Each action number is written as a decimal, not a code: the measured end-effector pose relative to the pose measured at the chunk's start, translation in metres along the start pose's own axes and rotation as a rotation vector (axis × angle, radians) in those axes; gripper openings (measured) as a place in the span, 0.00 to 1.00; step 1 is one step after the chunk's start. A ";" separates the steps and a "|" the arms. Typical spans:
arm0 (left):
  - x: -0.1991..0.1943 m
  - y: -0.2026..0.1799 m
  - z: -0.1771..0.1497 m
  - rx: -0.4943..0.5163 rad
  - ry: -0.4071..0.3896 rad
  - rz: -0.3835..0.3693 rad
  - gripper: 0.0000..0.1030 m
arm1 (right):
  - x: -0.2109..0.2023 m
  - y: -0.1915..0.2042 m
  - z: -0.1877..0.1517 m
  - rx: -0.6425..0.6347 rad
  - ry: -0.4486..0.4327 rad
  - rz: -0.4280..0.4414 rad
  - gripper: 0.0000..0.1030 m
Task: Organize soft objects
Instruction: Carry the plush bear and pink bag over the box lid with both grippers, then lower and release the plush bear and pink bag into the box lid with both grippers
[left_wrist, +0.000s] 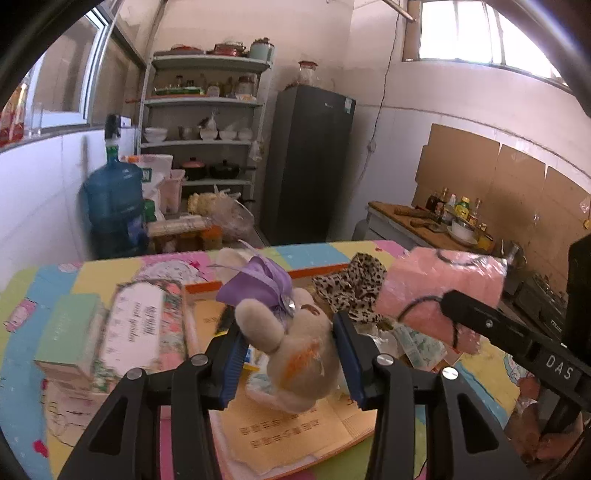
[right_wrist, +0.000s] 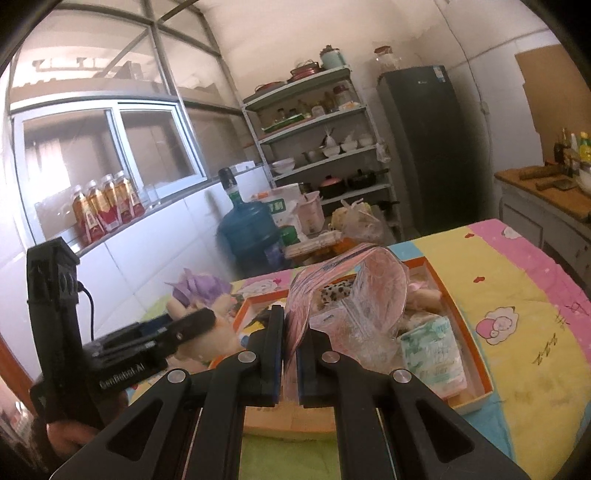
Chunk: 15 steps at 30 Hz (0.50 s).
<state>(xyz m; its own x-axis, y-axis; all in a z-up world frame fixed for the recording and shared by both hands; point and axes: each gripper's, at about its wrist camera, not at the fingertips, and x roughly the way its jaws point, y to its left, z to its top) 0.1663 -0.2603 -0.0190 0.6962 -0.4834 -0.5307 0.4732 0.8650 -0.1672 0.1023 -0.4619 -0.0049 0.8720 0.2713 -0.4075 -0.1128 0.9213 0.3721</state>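
Two black two-finger grippers work over a table spread with a pastel patchwork cloth (left_wrist: 22, 295). From the left wrist camera, the left gripper (left_wrist: 290, 345) has its blue-padded jaws pressed against the sides of a beige plush rabbit with a purple ribbon bow (left_wrist: 295, 354), holding it above an open orange-rimmed cardboard box (left_wrist: 317, 271) and the yellow printed flap below it. Just behind the toy lies a leopard-print cloth (left_wrist: 351, 286). Left of the box sits a stack of boxed goods, a mint-green carton (left_wrist: 70, 332) beside a flowery white-labelled one (left_wrist: 142, 328). At right, the right gripper (left_wrist: 448, 299) reaches in from the edge, clamped on a pink plastic-wrapped soft pack (left_wrist: 443, 280) held in the air. From the right wrist camera, the right gripper (right_wrist: 290, 354) shows its jaws nearly together, pinching the thin pink plastic wrap (right_wrist: 347, 291), which rises and folds over above the orange-rimmed box (right_wrist: 484, 373). Inside that box rest a green-and-white tissue pack (right_wrist: 432, 354) and the leopard cloth (right_wrist: 334, 291), partly hidden. At left, the other gripper (right_wrist: 192, 325) carries the plush rabbit (right_wrist: 218, 336) near the box's left edge, purple bow (right_wrist: 199, 288) upward.
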 end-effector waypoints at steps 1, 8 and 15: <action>0.005 -0.001 -0.001 -0.005 0.006 -0.003 0.45 | 0.004 -0.002 0.001 0.002 0.005 0.003 0.06; 0.034 -0.005 -0.006 -0.017 0.042 -0.010 0.45 | 0.034 -0.017 0.005 0.022 0.046 0.022 0.06; 0.062 -0.007 -0.011 -0.016 0.085 -0.022 0.46 | 0.055 -0.032 0.000 0.048 0.096 0.009 0.08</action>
<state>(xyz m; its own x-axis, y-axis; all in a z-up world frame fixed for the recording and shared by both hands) 0.2003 -0.2951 -0.0599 0.6365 -0.4901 -0.5955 0.4792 0.8563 -0.1925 0.1540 -0.4768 -0.0394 0.8208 0.3074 -0.4814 -0.0956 0.9048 0.4149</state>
